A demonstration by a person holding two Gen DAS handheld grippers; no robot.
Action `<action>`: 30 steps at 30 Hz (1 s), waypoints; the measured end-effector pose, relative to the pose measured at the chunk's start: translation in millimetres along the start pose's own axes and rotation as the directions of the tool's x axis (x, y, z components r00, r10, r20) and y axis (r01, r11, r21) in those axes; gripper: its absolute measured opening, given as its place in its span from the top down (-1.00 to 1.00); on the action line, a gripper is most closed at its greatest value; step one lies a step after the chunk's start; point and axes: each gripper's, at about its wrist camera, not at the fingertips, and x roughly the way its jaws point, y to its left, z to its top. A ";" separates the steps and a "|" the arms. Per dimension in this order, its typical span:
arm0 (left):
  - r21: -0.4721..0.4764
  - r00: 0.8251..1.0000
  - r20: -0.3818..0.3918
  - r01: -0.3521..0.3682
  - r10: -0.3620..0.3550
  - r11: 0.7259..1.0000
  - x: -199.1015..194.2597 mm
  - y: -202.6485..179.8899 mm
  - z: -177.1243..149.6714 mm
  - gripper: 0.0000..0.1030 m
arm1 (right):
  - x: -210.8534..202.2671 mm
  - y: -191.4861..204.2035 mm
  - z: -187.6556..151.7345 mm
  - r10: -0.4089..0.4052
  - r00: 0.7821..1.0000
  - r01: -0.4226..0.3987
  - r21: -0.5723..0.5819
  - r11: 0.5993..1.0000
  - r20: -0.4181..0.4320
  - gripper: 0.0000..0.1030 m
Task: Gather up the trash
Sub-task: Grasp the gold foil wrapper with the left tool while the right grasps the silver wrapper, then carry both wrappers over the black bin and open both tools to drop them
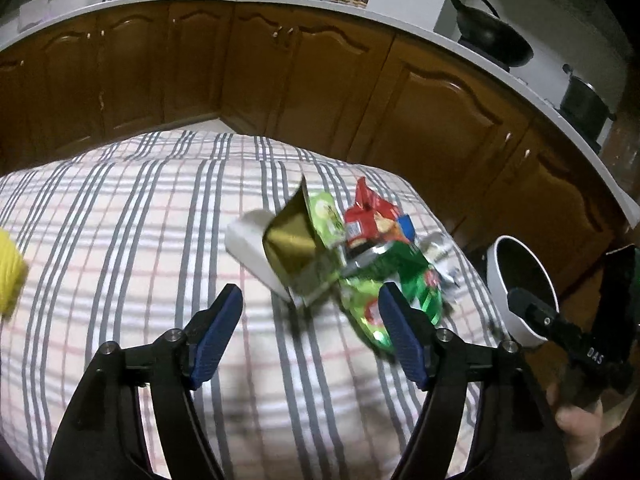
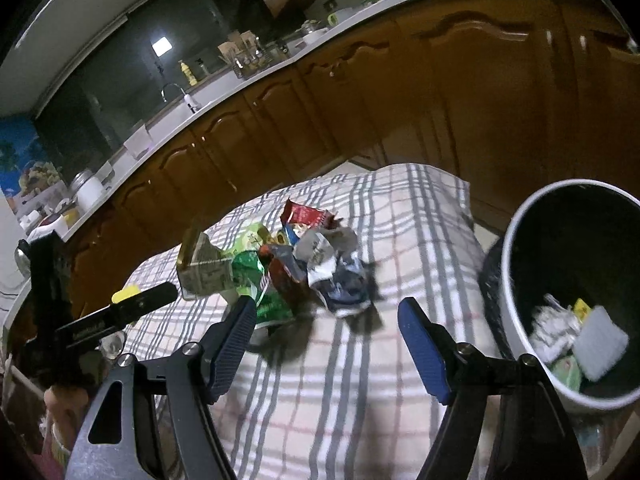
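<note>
2 grippers, left (image 1: 310, 312) and right (image 2: 328, 320), jaws wide; white carton (image 1: 256, 252) lies tilted amid wrappers.

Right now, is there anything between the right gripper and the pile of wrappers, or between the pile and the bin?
Nothing visible blocks either path. The right gripper has its jaws open, with only bare checked tablecloth before the wrappers. The bin stands open beside the table edge, with some trash already inside.

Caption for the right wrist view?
Open right gripper faces crumpled wrappers on a checked tablecloth, bin alongside.
</note>
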 end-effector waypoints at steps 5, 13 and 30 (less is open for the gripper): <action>0.045 1.000 -0.030 -0.002 0.003 0.999 23.3 1.8 14.6 -0.42 | 23.2 2.9 11.2 0.008 0.999 -0.009 -0.023 1.000 -0.033 -0.45; 0.091 0.998 -0.058 0.020 -0.015 0.996 47.9 -6.2 16.6 -0.40 | 59.8 0.5 17.9 0.000 0.996 -0.004 -0.044 0.999 -0.093 -0.28; 0.086 0.996 0.031 0.075 -0.078 0.993 -4.8 -16.3 -11.4 0.76 | 4.9 0.6 -5.3 -0.011 0.999 0.010 -0.025 1.000 -0.040 1.00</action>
